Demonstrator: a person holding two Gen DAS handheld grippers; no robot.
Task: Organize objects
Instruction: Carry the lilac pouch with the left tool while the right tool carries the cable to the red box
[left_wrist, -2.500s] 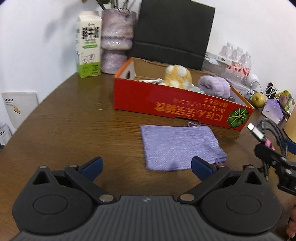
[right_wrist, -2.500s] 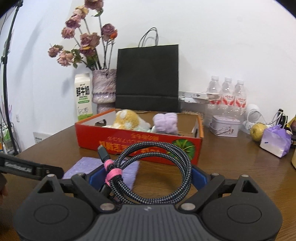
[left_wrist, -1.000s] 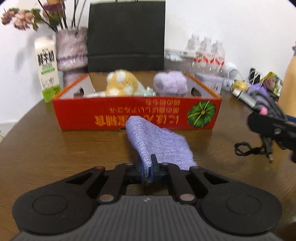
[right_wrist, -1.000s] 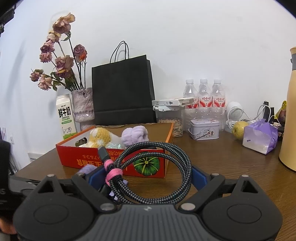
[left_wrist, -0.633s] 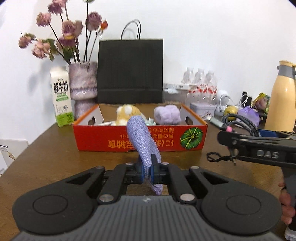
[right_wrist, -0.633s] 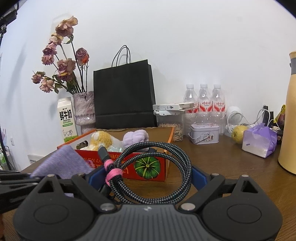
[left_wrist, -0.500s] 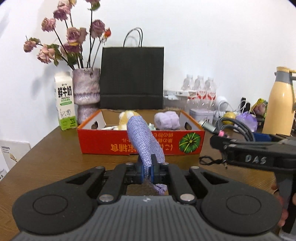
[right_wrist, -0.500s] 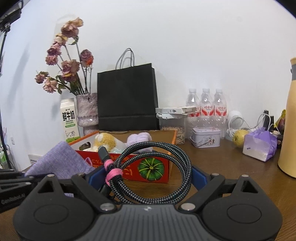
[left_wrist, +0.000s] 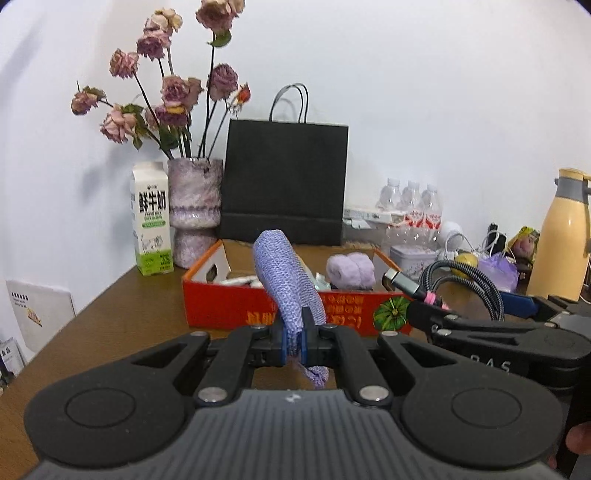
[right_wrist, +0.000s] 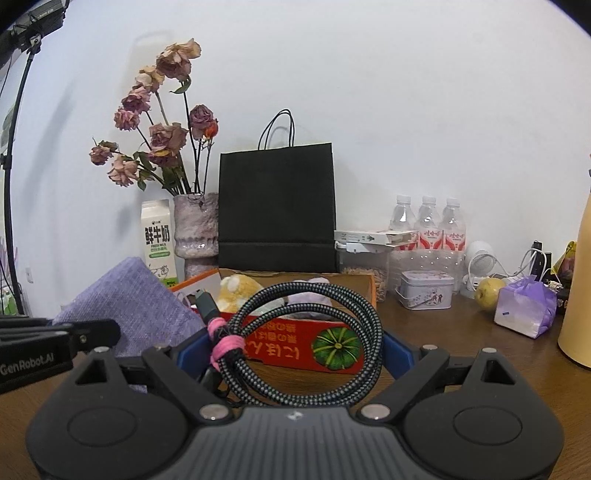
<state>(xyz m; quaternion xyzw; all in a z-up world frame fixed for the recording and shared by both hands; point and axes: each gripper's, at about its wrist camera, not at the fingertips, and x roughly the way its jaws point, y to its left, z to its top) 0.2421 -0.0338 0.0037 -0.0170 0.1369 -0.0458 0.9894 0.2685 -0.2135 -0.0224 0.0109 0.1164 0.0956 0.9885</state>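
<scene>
Our left gripper (left_wrist: 294, 341) has its jaws pinched tight on one edge of the purple knit pouch (left_wrist: 284, 280), which rises from the pads and arches over in the air in front of the red cardboard box (left_wrist: 236, 308). From the right wrist view we see the same pouch (right_wrist: 136, 299) lifted clear of the wooden table (right_wrist: 461, 332), at the left of the frame.

Going left to right along the wall, we see a milk carton (left_wrist: 151, 218), a mottled vase (left_wrist: 194, 206) holding dried roses (left_wrist: 162, 92), and a black paper bag (left_wrist: 284, 181) standing upright; what the bag holds we cannot tell. The red box, open at the top, holds a yellow plush toy (right_wrist: 236, 288) on its left side and a lilac fluffy item (left_wrist: 351, 271) to its right, with some pale flat pieces beside them that we cannot make out. Further right stand a small tin (right_wrist: 424, 293), a clear jar of grain (right_wrist: 364, 267) and three water bottles (right_wrist: 428, 221).

Our right gripper (right_wrist: 291, 354) has its jaws spread wide around the coiled braided cable (right_wrist: 306, 336), whose loop sits pressed between the blue pads; a pink tie binds the coil.

Compared with two and a half seconds ago, the pouch no longer lies flat on the table, and the left jaws, then apart, are now clamped on it. The cable sits in the right jaws just as it did.
</scene>
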